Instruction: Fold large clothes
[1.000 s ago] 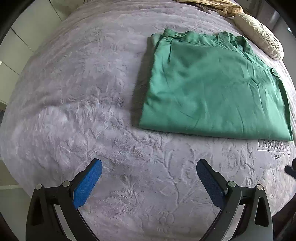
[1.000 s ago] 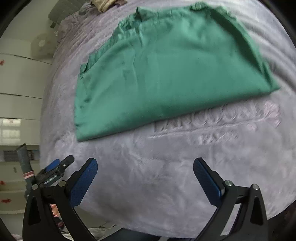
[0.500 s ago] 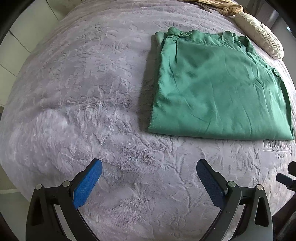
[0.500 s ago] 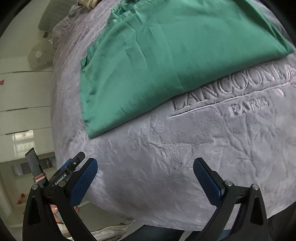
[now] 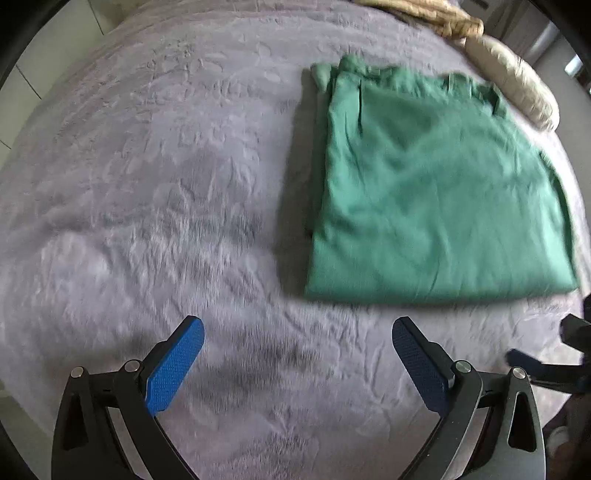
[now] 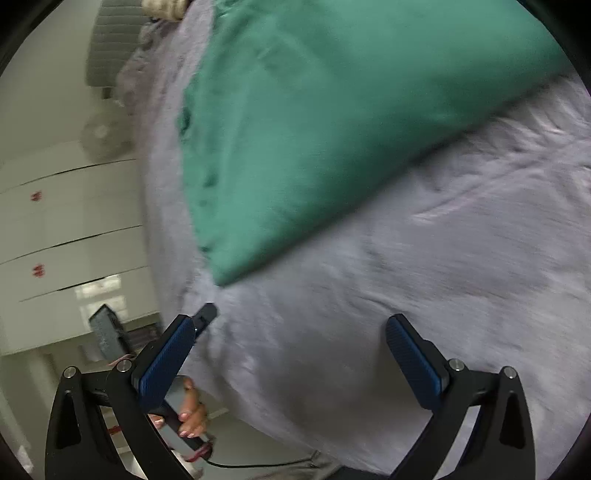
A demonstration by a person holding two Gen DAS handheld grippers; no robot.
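Note:
A green garment (image 5: 436, 192) lies folded into a flat rectangle on the grey plush blanket (image 5: 166, 184) of a bed. It also fills the upper part of the right wrist view (image 6: 332, 122), blurred. My left gripper (image 5: 297, 354) is open and empty, held above the blanket in front of the garment's near left corner. My right gripper (image 6: 290, 354) is open and empty, over the blanket just short of the garment's near corner. The right gripper's tip shows at the right edge of the left wrist view (image 5: 554, 365).
A cream pillow (image 5: 513, 81) and a tan cloth (image 5: 424, 14) lie at the far end of the bed. White cabinets (image 6: 66, 221) and a fan (image 6: 99, 136) stand beyond the bed's edge. The person's hand (image 6: 192, 413) holds the left gripper's handle.
Both grippers have stayed open. The left view has shifted left, so the garment sits further right. The right gripper has swung towards the garment's near corner and rolled; its view is motion-blurred.

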